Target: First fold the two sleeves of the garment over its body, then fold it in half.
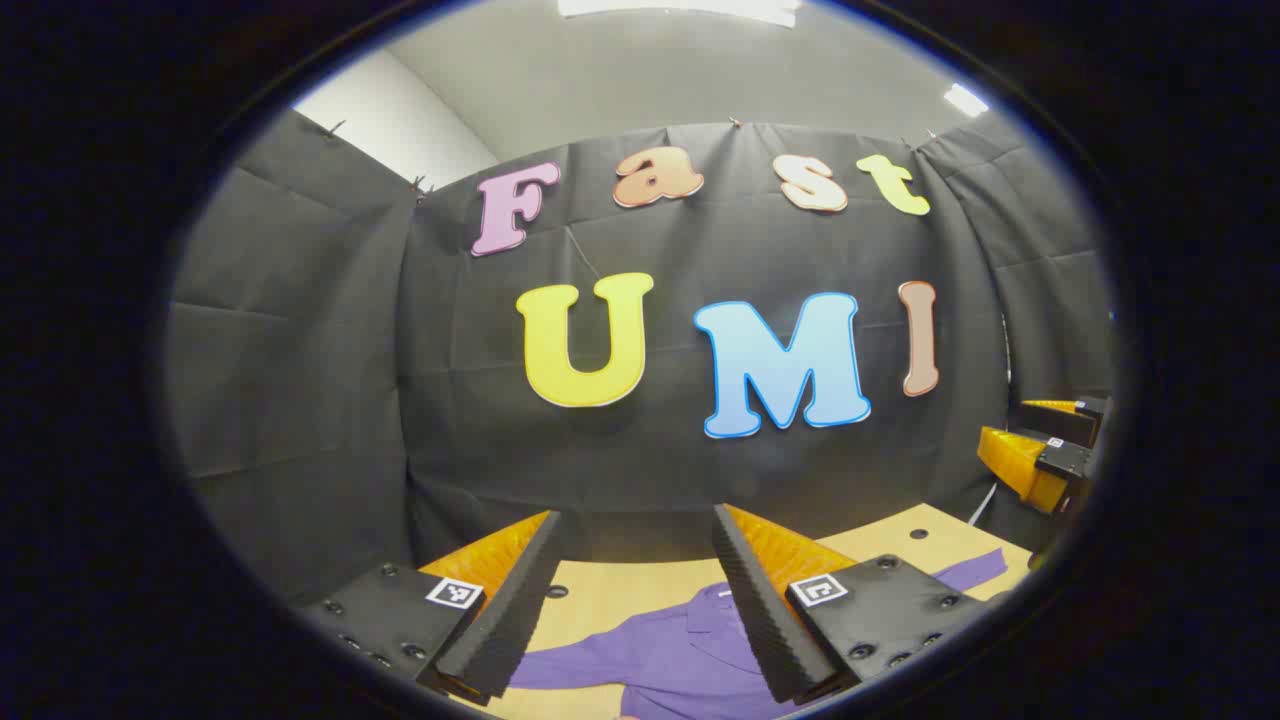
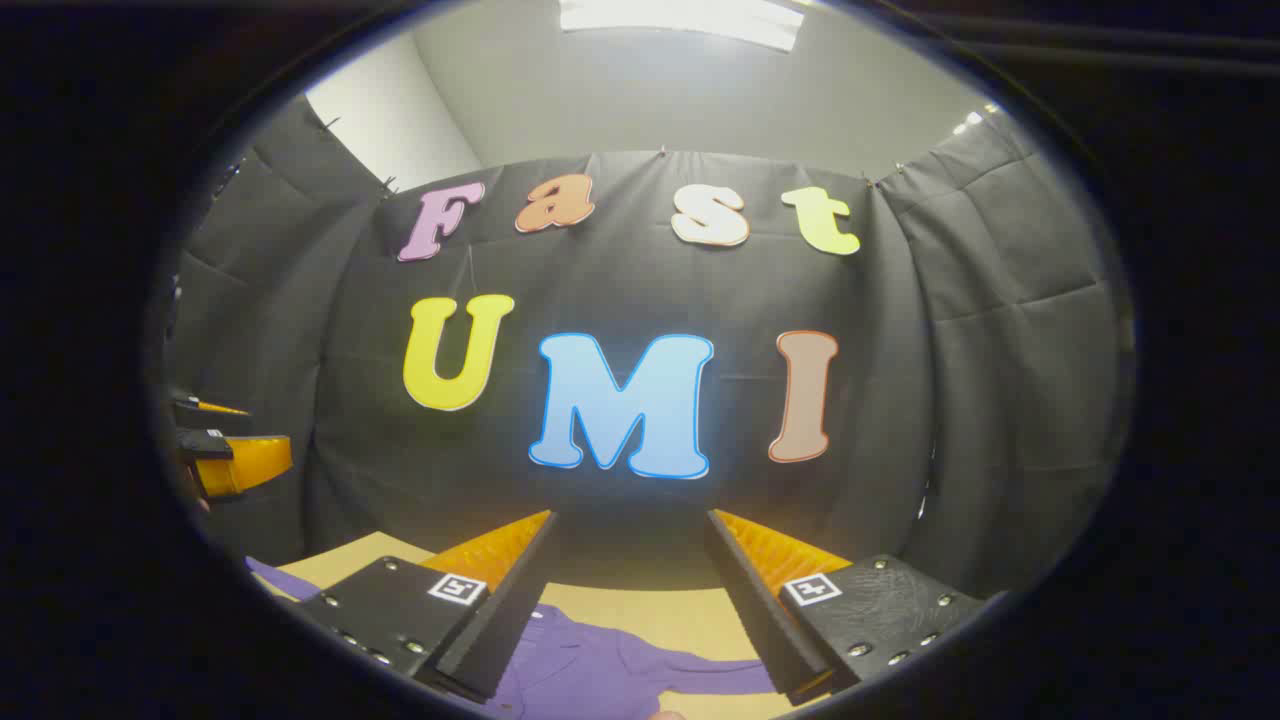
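Both grippers [image 1: 636,560] [image 2: 628,560] gape (empty) above shirt [image 1: 660,655] — table [image 1: 640,590] edge beyond.

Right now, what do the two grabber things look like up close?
Each gripper, left and right, has two long wedge-shaped fingers with ridged inner faces. Each finger sits on a dark flat plate dotted with round screws and carrying a small square black-and-white marker. In the left gripper view, the other gripper shows far off at the right edge.
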